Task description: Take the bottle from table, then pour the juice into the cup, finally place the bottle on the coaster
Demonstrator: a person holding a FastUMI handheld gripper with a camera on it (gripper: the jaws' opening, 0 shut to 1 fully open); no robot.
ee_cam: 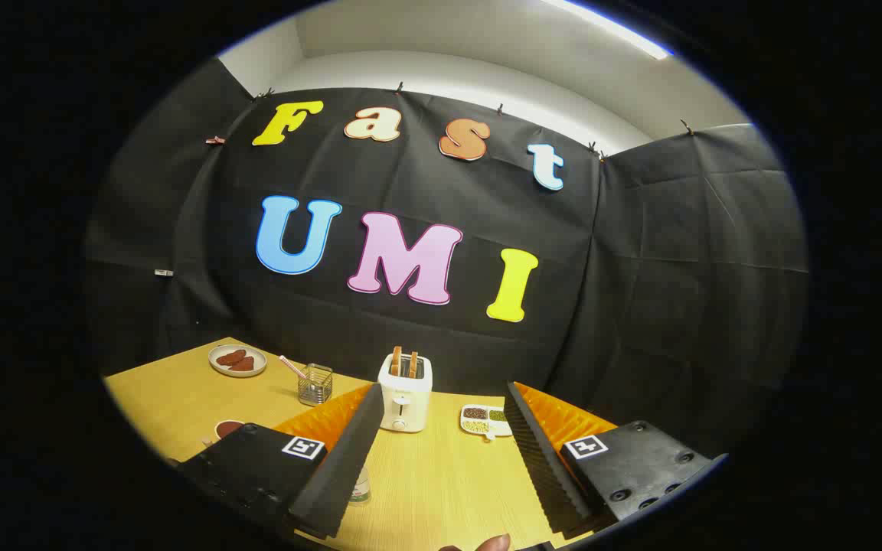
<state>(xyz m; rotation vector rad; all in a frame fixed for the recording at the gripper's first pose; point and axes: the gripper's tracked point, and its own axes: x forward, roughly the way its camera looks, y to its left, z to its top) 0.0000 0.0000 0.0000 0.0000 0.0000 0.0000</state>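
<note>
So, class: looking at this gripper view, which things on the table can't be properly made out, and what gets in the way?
- Bottle: mostly hidden behind the open gripper's left finger.
- Dark round item: cut off by the gripper's body; coaster or cup, cannot tell.
- Divided dish: contents too small to identify.
- Plate: brown pieces too small to name.
</note>
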